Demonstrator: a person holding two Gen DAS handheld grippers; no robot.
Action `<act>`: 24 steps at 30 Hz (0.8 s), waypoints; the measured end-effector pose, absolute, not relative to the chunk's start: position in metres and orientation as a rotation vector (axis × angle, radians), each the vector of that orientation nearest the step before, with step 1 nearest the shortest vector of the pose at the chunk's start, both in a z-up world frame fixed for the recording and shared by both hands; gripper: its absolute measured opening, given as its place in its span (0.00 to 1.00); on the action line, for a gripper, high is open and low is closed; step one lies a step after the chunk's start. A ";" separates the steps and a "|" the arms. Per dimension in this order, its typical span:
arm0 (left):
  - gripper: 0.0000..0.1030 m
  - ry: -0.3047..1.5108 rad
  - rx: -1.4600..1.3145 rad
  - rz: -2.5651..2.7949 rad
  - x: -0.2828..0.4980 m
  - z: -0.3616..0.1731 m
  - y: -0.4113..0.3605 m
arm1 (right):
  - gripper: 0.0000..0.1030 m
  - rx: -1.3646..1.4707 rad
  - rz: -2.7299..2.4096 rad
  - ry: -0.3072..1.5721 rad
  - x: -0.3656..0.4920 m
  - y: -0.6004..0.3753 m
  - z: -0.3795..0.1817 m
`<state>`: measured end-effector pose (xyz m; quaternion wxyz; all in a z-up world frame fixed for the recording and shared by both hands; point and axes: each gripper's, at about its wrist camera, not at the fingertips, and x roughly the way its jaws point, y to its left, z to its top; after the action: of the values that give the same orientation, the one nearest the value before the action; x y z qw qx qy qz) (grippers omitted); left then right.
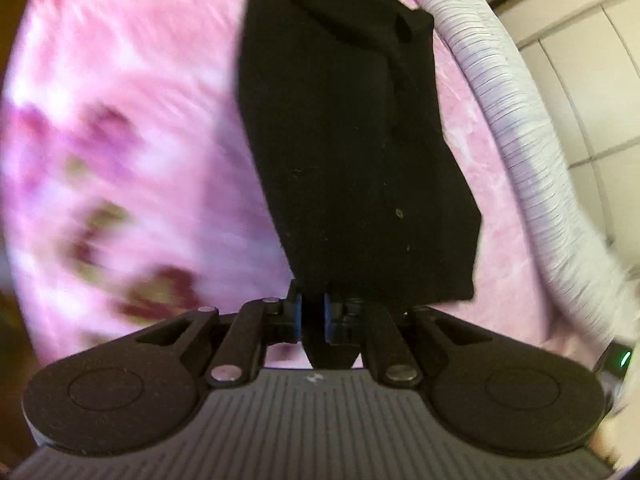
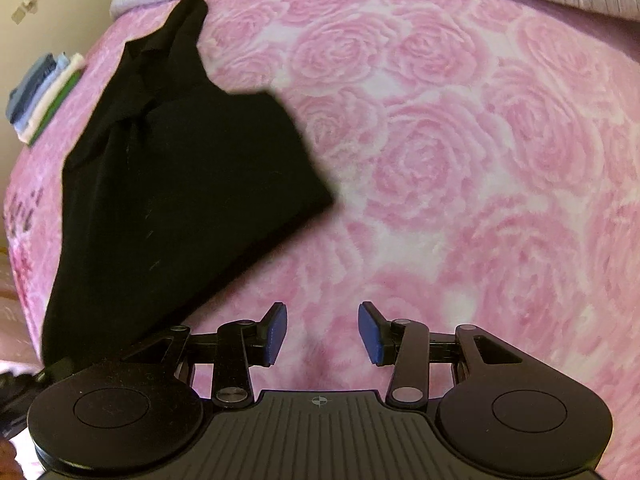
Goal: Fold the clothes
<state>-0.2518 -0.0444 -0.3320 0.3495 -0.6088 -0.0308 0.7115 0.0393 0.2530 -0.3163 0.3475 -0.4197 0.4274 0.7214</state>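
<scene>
Garment [image 1: 352, 152], black and partly folded, is laid on the pink bed [image 1: 120, 120] and is pinched at its near edge by the left tool [image 1: 313, 314]. The right tool [image 2: 322, 330] is held apart, empty, with the garment at its ten o'clock.

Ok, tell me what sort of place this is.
Most likely a bedroom, with the work done on a bed. The pink rose-patterned blanket covers a soft surface, a white ribbed cushion or pillow edge borders it, and a small stack of folded clothes sits near the black garment.
</scene>
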 end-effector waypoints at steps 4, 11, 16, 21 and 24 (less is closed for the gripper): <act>0.09 0.020 -1.591 1.893 -0.275 -0.333 -0.080 | 0.42 -1.068 1.858 1.218 0.052 0.244 -0.323; 0.29 -0.079 -1.643 1.887 -0.286 -0.355 -0.089 | 0.42 -0.930 1.859 1.464 0.057 0.234 -0.342; 0.33 -0.245 -1.711 1.890 -0.289 -0.371 -0.102 | 0.43 -0.789 1.837 1.600 0.053 0.242 -0.355; 0.32 -0.315 -1.715 1.876 -0.289 -0.384 -0.096 | 0.43 -0.693 1.788 1.703 0.036 0.249 -0.374; 0.10 -0.305 -1.712 1.860 -0.290 -0.385 -0.091 | 0.33 -0.736 1.775 1.681 0.022 0.249 -0.378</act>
<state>-0.2901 -0.0908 -0.3854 0.2936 -0.6427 -0.1145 0.6983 0.0216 0.2495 -0.3780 0.2899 -0.2758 0.6301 0.6655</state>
